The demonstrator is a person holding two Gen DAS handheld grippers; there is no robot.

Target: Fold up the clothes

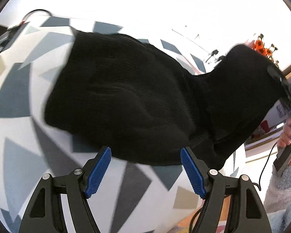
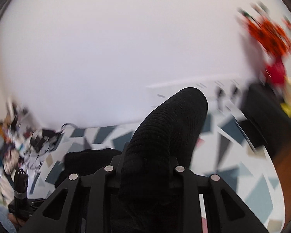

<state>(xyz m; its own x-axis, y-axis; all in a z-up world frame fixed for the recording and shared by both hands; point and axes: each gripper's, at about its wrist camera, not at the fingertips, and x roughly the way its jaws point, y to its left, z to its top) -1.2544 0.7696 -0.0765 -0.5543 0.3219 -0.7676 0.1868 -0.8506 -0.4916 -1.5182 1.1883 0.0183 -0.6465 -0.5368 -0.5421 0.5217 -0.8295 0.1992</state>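
Note:
A black ribbed knit garment [image 1: 122, 97] lies on a surface with a grey, blue and white triangle pattern [image 1: 15, 101]. My left gripper [image 1: 145, 172] is open, its blue pads [image 1: 99, 172] spread at the garment's near edge, holding nothing. My right gripper [image 2: 145, 167] is shut on a bunched fold of the garment [image 2: 168, 128], which rises between the fingers and hides the pads. In the left wrist view the right gripper [image 1: 287, 91] lifts the garment's right part [image 1: 240, 89] off the surface.
Orange flowers [image 2: 269, 33] stand at the far right. Cables and clutter [image 2: 35, 141] lie at the surface's far left. A white wall is behind. The person's hand in a fluffy sleeve [image 1: 289, 176] is at the right.

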